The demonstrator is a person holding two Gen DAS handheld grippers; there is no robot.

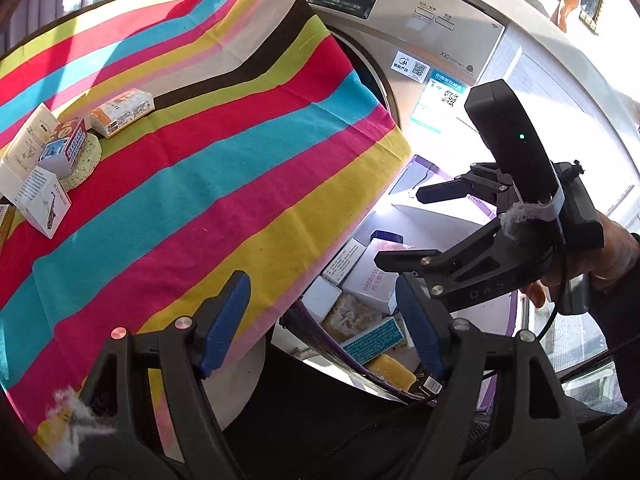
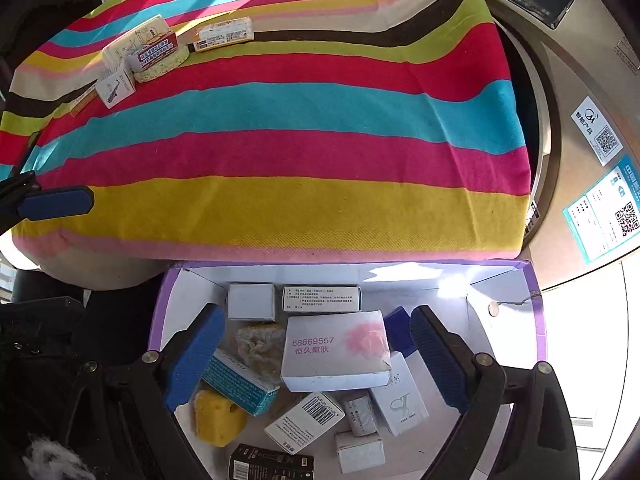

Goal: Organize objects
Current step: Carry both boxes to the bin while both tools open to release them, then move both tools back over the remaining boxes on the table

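Observation:
A purple-edged cardboard box [image 2: 532,300] sits below the table edge and holds several small cartons, a white box with pink print [image 2: 336,352], a teal box [image 2: 240,384] and a yellow sponge [image 2: 218,416]. My right gripper [image 2: 316,356] hangs open over this box, its blue pads either side of the white box without touching it. My left gripper [image 1: 324,324] is open and empty over the edge of the striped cloth [image 1: 200,160]. At the far left of the cloth lie a saxophone-print box [image 1: 44,200], a red and blue box [image 1: 68,148] and an orange-white pack [image 1: 122,112].
A washing machine [image 1: 440,20] stands right behind the table and the box. A pale round sponge [image 1: 86,160] lies under the red and blue box. A hand [image 1: 612,256] holds the right gripper [image 1: 416,226] above the purple box. Dark floor lies below the table.

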